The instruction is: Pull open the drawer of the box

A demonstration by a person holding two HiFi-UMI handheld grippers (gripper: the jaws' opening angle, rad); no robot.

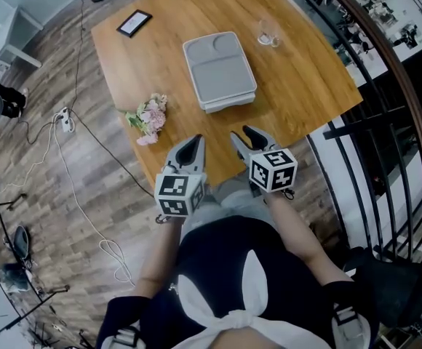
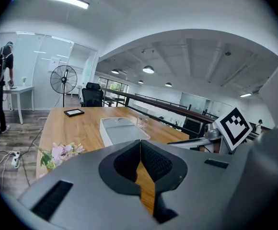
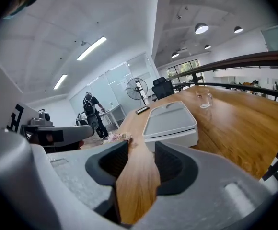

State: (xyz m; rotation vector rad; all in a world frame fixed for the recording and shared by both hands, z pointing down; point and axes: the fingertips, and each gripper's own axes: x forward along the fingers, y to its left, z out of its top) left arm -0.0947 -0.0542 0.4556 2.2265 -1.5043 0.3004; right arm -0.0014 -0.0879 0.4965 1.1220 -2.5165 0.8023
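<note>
Hovering over the near edge of the wooden table (image 1: 298, 86), the two grippers are pointing toward its far side, side by side and close to each other without touching. The left gripper (image 1: 190, 142) is keeping its fingers pressed together at the tips, with nothing pinched between them; its own view is showing only bare wood through the slit lower down. The right gripper (image 1: 244, 133) is holding its fingers spread, and only the tabletop is showing in the gap between them.

The box (image 1: 219, 67), a flat grey one with rounded corners, is lying in the middle of the table, beyond both grippers and well apart from them. It is sitting slightly nearer the right gripper's line than the left's. Its near side is showing a seam below the top, and the drawer is sitting closed there.

A small bunch of pink flowers (image 1: 149, 117) is lying near the table's left edge, to the left of the box. A clear glass (image 1: 268, 33) is standing beyond the box's far right corner, and a black frame (image 1: 134, 22) is lying flat at the far left corner.
</note>
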